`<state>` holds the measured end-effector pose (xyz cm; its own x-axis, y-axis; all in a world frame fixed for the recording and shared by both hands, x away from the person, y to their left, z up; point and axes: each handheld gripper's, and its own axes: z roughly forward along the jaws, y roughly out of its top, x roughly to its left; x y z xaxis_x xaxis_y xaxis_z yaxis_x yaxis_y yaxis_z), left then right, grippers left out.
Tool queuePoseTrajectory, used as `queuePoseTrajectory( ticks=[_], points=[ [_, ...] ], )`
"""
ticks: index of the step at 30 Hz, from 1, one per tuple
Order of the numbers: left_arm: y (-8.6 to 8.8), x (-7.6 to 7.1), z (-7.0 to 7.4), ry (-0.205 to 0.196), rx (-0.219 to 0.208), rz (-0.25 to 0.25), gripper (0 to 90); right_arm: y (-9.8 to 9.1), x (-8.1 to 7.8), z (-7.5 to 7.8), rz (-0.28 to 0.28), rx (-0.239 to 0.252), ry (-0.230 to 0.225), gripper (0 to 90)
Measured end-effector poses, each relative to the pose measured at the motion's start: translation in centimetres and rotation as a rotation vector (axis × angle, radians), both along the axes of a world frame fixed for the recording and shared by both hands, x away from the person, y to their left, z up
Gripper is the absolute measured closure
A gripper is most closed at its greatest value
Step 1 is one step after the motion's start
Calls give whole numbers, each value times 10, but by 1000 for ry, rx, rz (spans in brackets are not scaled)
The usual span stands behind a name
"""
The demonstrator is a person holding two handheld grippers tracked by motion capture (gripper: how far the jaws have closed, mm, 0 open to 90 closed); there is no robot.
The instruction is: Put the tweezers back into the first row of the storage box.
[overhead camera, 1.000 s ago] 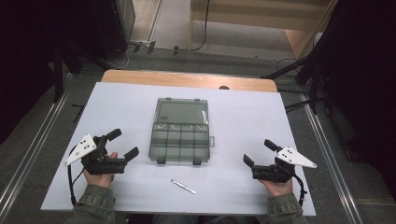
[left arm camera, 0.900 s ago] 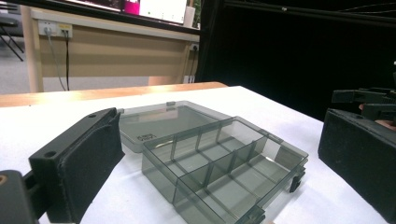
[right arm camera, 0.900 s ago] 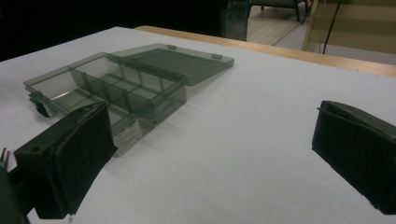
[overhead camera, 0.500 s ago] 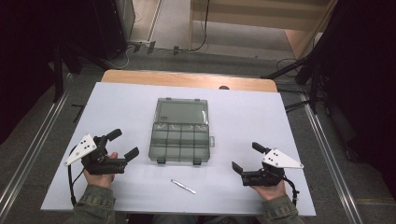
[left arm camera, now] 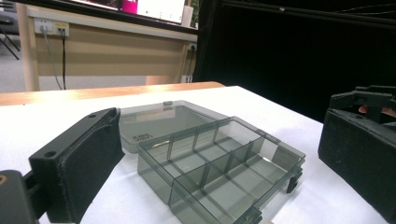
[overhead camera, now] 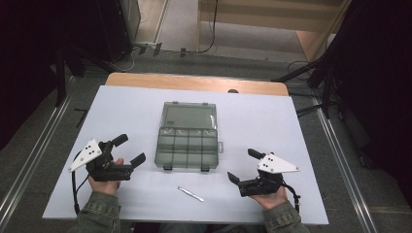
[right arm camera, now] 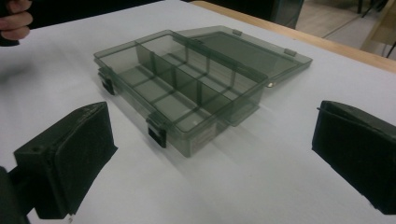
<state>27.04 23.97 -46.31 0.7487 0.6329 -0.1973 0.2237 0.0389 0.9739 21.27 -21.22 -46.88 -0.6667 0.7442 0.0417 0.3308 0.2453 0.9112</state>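
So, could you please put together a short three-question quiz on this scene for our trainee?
1. True or false: the organiser box lies open, its lid flat on the table.
2. Which gripper is nearer the small pale stick: A) left gripper B) right gripper?
3. What does either gripper hold?

Key
1. True.
2. B.
3. Nothing; both sets of jaws stand open and empty.
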Motion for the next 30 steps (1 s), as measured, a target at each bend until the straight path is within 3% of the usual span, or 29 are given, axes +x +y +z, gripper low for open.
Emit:
queuePoseTrajectory(
  ticks=[15, 20, 24, 30],
  points=[
    [0, 0, 1, 1, -12, 3, 0, 40, 4, 14, 105, -42, 12, 0],
    [0, 0, 0, 2, -9, 2, 0, 54, 7, 16, 150, -83, 39, 0],
    [0, 0, 0, 1, -4, -2, 0, 60, 6, 17, 154, -99, 39, 0],
    [0, 0, 0, 1, -9, -1, 0, 71, 8, 19, 178, -133, 86, 0]
  ],
)
